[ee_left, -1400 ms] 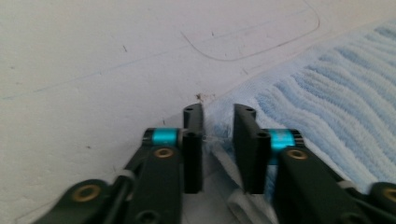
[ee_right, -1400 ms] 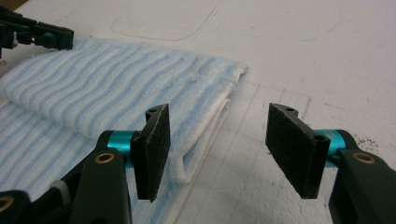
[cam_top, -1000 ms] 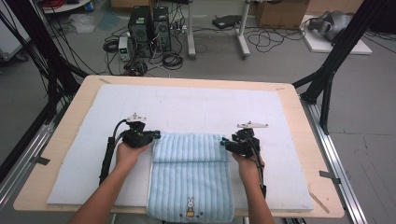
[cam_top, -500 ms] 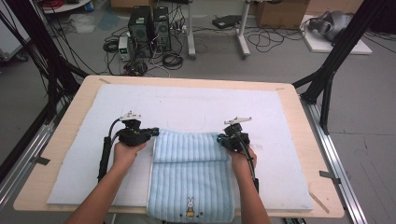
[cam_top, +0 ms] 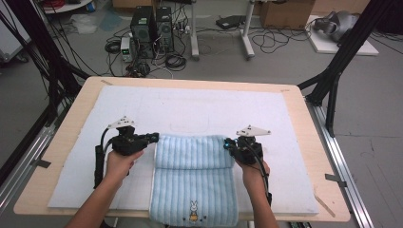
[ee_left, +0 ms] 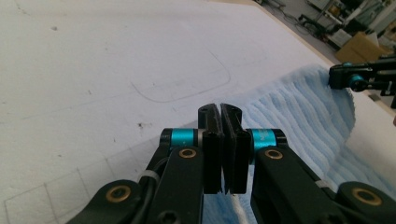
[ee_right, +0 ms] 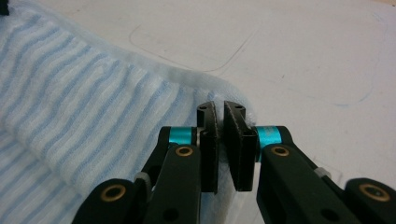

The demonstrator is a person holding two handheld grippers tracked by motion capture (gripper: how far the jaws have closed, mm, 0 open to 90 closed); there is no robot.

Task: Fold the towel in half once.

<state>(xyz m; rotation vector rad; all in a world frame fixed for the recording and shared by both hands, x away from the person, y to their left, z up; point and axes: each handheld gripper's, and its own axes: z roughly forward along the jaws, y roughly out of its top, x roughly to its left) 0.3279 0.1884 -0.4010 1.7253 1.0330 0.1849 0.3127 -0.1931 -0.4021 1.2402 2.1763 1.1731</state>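
On the white mat [cam_top: 190, 109], striped towel [cam_top: 192, 185] (folded over), both tools [cam_top: 153, 137] [cam_top: 228, 144] pinching corners.

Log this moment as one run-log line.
action: folding towel | left gripper: shut on towel corner | right gripper: shut on towel corner | surface: white mat

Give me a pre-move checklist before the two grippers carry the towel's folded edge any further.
1. Left gripper shut on the blue striped towel: cannot tell; the jaws are closed, but cloth between them is not clearly seen.
2. Right gripper shut on the towel: ok; cloth shows between its closed jaws.
3. Both grippers level at the fold's two corners: ok in the high view.
4. Folded layer lying flat, no bunching: ok; the fold runs straight across.
5. White mat beyond the fold free of obstacles: ok.
6. Near end of the towel, with the rabbit print, fully on the table: not ok; it overhangs the front edge.
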